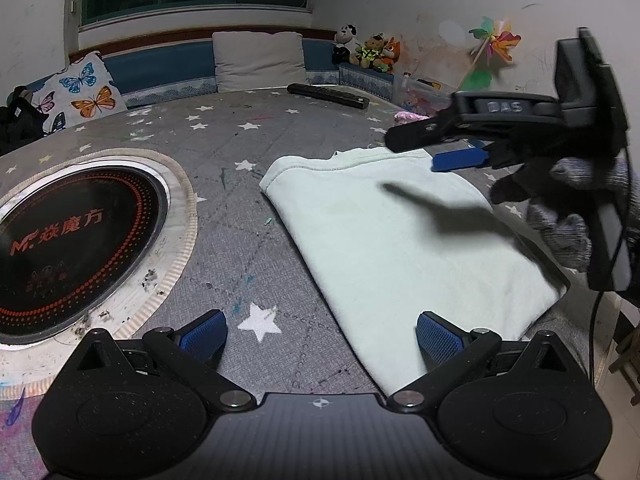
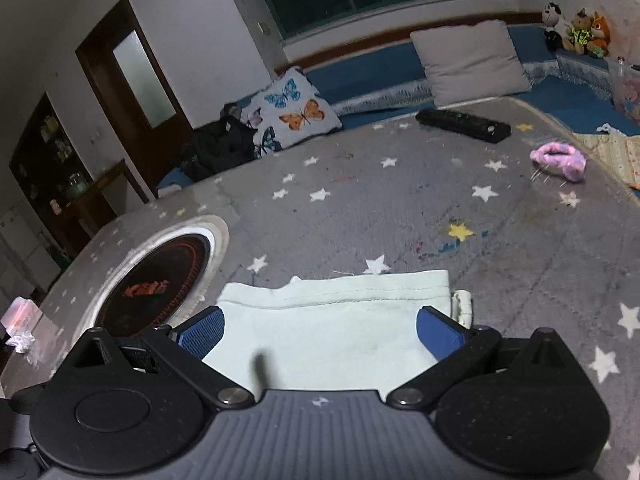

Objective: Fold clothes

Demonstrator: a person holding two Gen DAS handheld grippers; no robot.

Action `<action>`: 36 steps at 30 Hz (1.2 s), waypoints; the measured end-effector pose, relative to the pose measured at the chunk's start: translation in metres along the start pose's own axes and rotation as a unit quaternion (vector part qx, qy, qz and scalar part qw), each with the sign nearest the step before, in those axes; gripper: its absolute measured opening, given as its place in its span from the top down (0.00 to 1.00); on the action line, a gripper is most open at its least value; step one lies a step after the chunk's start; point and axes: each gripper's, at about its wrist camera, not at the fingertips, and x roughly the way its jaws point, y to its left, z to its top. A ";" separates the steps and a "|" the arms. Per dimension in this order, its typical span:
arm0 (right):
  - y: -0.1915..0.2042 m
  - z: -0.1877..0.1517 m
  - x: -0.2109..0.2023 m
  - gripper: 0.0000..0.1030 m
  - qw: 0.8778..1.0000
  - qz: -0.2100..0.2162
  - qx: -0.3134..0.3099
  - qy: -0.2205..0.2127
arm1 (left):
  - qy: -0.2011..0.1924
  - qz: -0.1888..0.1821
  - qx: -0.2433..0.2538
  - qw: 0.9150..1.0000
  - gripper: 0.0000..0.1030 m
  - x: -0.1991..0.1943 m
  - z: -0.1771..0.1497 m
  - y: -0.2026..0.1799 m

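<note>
A pale mint-green garment (image 1: 400, 248) lies folded into a flat rectangle on the grey star-patterned table cover (image 1: 248, 152). My left gripper (image 1: 320, 338) is open at its near left corner, one blue pad (image 1: 206, 332) over the cover, the other (image 1: 438, 340) over the cloth edge. In the left wrist view the right gripper (image 1: 460, 148) hovers over the garment's far right edge, held by a gloved hand (image 1: 560, 192). In the right wrist view the garment (image 2: 332, 328) lies between the open right gripper (image 2: 320, 330) fingers, hemmed edge farthest away.
A round black induction hob (image 1: 76, 248) is set into the table at the left. A black remote (image 1: 328, 95) and a pink knitted item (image 2: 558, 162) lie further back. Cushions (image 1: 260, 60), plush toys (image 1: 368, 54) and a pinwheel (image 1: 496, 42) line the wall bench.
</note>
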 end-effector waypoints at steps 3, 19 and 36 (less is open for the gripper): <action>0.001 -0.006 -0.011 0.00 1.000 -0.007 0.005 -0.005 | 0.002 -0.001 -0.003 1.000 0.00 0.000 0.001 0.001; 0.006 -0.072 -0.065 0.00 0.998 -0.059 -0.008 -0.006 | 0.011 0.000 -0.005 1.000 0.00 -0.004 0.001 -0.004; -0.004 -0.112 -0.115 0.00 0.983 -0.179 -0.019 -0.040 | 0.005 -0.007 0.008 1.000 0.00 -0.011 0.000 -0.014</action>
